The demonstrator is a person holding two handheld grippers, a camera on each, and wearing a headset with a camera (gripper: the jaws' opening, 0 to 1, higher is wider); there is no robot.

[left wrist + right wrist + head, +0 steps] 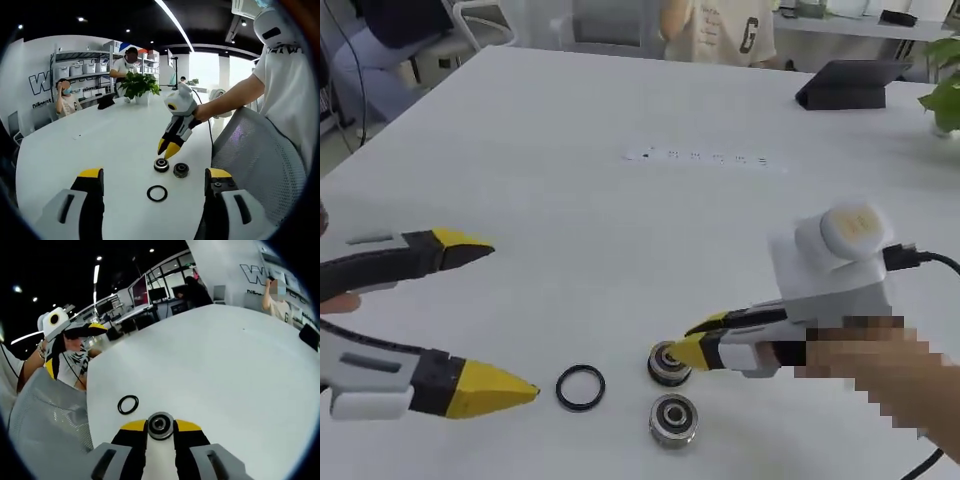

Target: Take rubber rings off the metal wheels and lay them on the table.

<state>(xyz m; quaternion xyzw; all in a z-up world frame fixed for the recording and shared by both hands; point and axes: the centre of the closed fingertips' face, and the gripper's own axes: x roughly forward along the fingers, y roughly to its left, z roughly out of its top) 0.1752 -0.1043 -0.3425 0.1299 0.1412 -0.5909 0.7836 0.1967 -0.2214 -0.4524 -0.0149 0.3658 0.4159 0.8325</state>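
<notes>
White table [620, 220] in an open office; far edge carries a dark stand [845, 85] and a plant [945, 95], with a person [720, 30] standing behind it

Left gripper [512, 320]: jaws wide apart, holding nothing, hovering over the near left of the table. In the left gripper view both yellow tips frame the work area and touch none of the parts.

Right gripper [682, 342]: comes in from the right, tips low at the table. Jaws drawn close on the near wheel [668, 364]; the right gripper view shows this wheel seated between the two yellow tips, flat on the table, hub facing up.

Second wheel [673, 418]: lies flat just beside the first, nearer the person, untouched.

Rubber ring [559, 388]: one black ring lies loose and flat on the table, left of both wheels, between them and the lower left jaw, touching neither.

Cannot tell whether either wheel carries a ring
</notes>
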